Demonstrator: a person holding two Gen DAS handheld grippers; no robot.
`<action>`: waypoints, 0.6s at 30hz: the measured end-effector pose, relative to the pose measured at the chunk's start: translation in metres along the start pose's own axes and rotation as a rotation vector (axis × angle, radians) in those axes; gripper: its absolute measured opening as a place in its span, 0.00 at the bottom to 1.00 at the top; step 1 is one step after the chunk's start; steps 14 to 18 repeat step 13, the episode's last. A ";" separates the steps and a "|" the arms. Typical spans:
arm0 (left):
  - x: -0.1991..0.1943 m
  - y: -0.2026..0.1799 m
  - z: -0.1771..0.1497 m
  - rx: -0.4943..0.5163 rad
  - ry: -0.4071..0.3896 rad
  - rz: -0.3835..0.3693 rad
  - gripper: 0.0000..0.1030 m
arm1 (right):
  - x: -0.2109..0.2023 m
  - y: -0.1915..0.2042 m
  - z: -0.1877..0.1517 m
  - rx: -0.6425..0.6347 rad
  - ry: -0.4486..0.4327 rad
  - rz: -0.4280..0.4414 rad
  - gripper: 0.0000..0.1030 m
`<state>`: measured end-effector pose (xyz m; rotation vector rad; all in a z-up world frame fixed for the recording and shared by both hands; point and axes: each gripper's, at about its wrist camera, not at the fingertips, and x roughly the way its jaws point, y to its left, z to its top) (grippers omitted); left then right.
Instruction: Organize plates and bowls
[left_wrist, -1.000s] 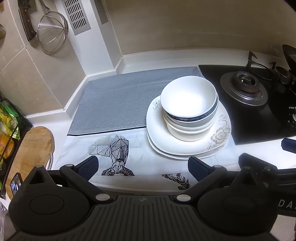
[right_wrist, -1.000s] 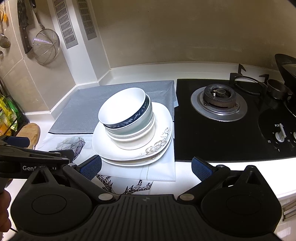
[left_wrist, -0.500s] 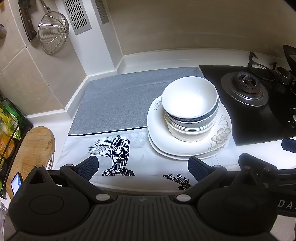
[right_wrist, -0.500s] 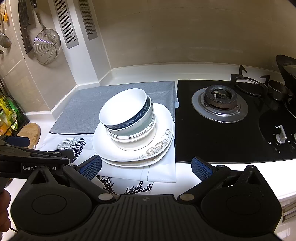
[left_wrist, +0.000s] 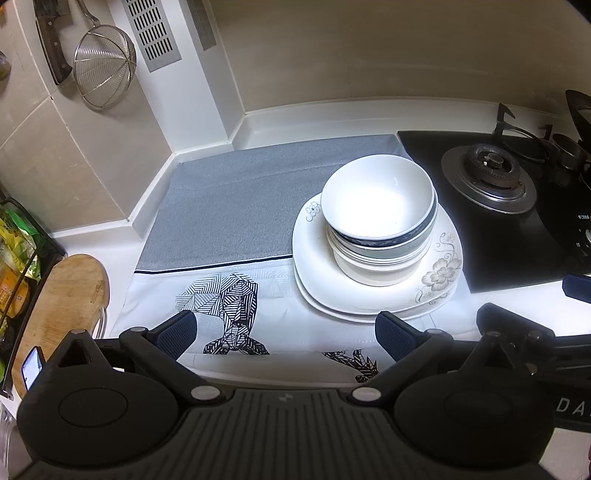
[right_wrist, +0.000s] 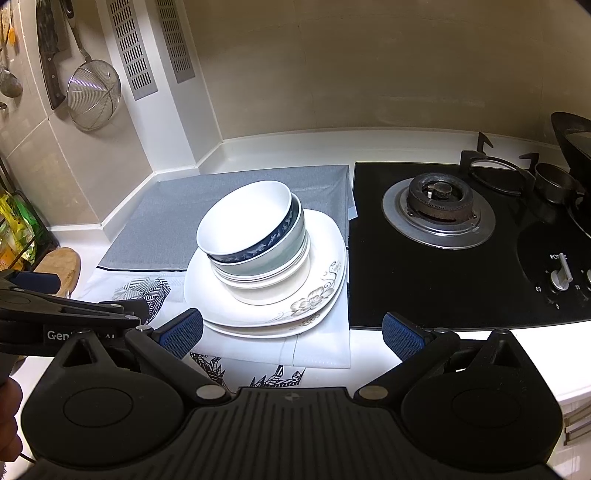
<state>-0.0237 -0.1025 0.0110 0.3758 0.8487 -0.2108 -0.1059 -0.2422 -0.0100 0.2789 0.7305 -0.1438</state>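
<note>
Left gripper (left_wrist: 284, 332) agape, bowl stack (left_wrist: 378, 218) ahead-right.

The left gripper (left_wrist: 284, 332) and right gripper (right_wrist: 291, 334) were alike — matte black bodies, ribbed grey centre panels, round side housings, silver pivot screws and fingers tipped with textured blue pads (right_wrist: 183, 332). White lettering — partly hidden — marked the left gripper's arm.
</note>
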 end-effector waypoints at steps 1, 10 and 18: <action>0.001 0.001 0.001 0.000 0.001 0.000 1.00 | 0.000 -0.001 0.001 0.000 0.000 0.001 1.00; 0.002 0.003 0.003 0.000 -0.003 -0.004 1.00 | 0.003 -0.001 0.004 -0.001 -0.002 0.004 1.00; 0.006 0.006 0.004 -0.002 -0.002 -0.010 1.00 | 0.008 -0.002 0.008 -0.001 0.000 0.009 1.00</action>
